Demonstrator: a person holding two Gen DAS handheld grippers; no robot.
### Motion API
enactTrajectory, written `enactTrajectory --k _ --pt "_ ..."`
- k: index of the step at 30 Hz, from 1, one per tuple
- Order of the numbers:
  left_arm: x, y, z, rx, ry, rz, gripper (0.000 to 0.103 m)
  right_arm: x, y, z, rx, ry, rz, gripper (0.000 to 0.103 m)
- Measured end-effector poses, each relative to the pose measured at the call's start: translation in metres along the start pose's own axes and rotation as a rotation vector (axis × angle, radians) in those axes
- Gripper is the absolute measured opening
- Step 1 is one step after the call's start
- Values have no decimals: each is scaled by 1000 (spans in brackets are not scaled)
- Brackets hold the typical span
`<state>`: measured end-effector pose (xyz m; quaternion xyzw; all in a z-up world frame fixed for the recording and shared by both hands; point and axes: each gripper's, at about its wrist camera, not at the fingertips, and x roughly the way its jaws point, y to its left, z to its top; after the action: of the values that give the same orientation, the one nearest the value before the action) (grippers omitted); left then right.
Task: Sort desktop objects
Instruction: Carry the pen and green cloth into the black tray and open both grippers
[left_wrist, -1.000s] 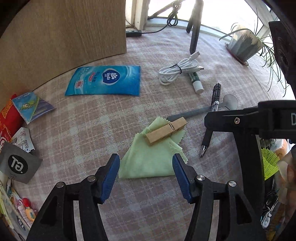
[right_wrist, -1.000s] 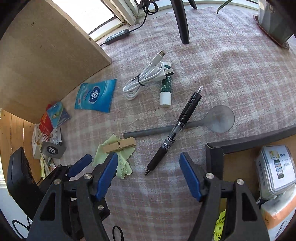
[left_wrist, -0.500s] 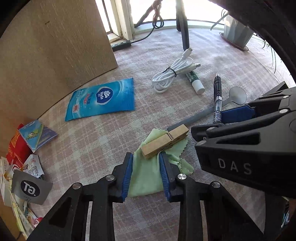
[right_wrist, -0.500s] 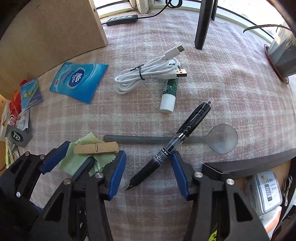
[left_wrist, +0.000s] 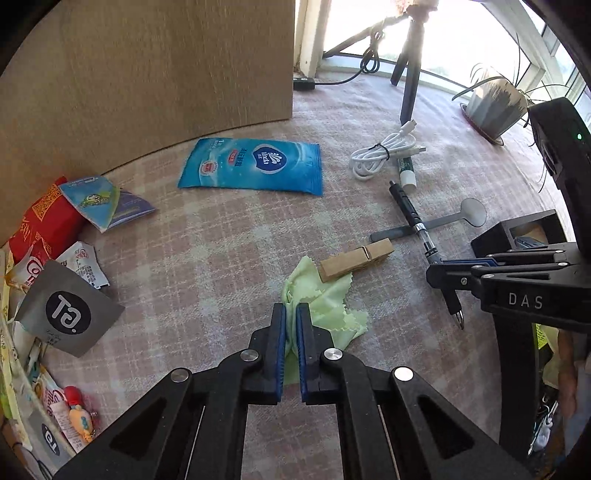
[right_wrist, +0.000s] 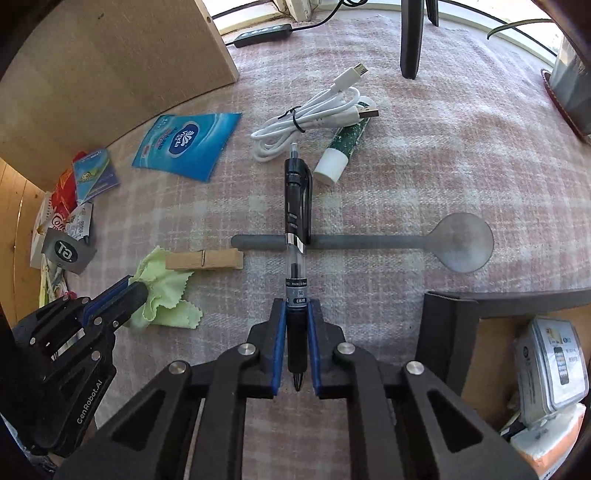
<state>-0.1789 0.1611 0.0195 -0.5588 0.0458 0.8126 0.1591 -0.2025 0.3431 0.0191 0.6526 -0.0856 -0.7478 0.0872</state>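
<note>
My left gripper (left_wrist: 290, 314) is closing on a bunched edge of the green cleaning cloth (left_wrist: 332, 299), near the wooden clothespin (left_wrist: 356, 259). My right gripper (right_wrist: 297, 314) is closing on the black gel pen (right_wrist: 297, 210), which crosses the grey spoon (right_wrist: 388, 242), possibly just lifted off it.

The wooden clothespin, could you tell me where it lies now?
In the left wrist view, the wooden clothespin lies mid-table on the green cloth's far edge, just left of the grey spoon's handle.
</note>
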Motion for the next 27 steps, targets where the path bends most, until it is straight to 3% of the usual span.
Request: enactTrajectory --k 8,14,21,27 --pt "-27 1 -13 -23 -44 -11 5 -13 2 -38 -51 -15 58 12" --pt "-48 -11 -17 -21 -66 -46 5 -53 0 -63 -45 -92 157 11" --pt "-77 -40 -16 28 -110 -79 5 -82 -7 -83 -6 -166 239 11" --pt "-102 -82 -14 104 -142 -142 5 -125 -46 -102 68 -257 266 11"
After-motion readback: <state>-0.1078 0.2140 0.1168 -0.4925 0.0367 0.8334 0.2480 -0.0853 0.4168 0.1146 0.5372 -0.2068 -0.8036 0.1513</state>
